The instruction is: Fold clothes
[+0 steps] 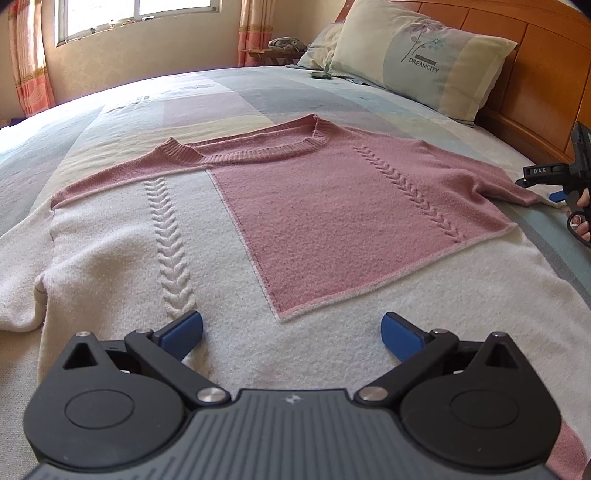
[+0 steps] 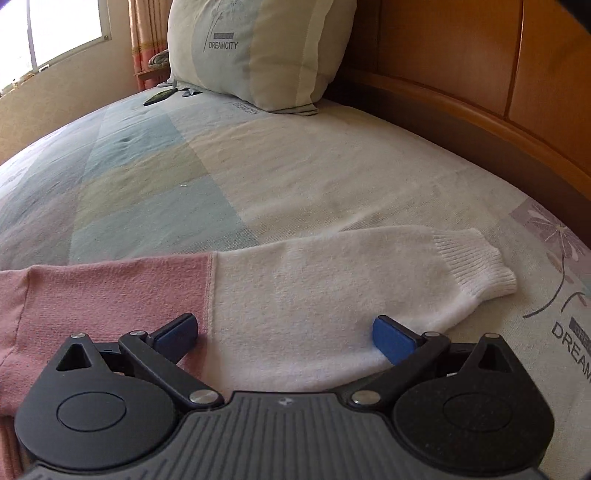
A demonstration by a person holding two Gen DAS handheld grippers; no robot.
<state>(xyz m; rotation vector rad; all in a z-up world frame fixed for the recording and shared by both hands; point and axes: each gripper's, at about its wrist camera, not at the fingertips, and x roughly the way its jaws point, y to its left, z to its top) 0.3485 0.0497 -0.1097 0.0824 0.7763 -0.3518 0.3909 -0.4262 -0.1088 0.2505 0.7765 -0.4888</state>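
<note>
A pink and white knit sweater [image 1: 303,206] lies spread flat on the bed, its ribbed neckline [image 1: 258,147] toward the far side. My left gripper [image 1: 291,328] hovers open just above the white lower body, its blue pads wide apart with nothing between them. In the right wrist view, one sleeve [image 2: 332,288] stretches to the right, pink near the shoulder and white to its ribbed cuff [image 2: 476,266]. My right gripper [image 2: 284,332] is open over this sleeve, straddling the pink-white seam area. The right gripper [image 1: 554,181] also shows at the far right edge of the left wrist view, held by a hand [image 1: 583,221].
A patchwork bedsheet [image 2: 147,177] covers the bed. A "DREAMCITY" pillow [image 1: 421,59] leans on the wooden headboard [image 2: 480,74]. A small dark object [image 1: 322,75] lies near the pillow. A window [image 1: 122,18] and curtains [image 1: 29,62] stand behind the bed.
</note>
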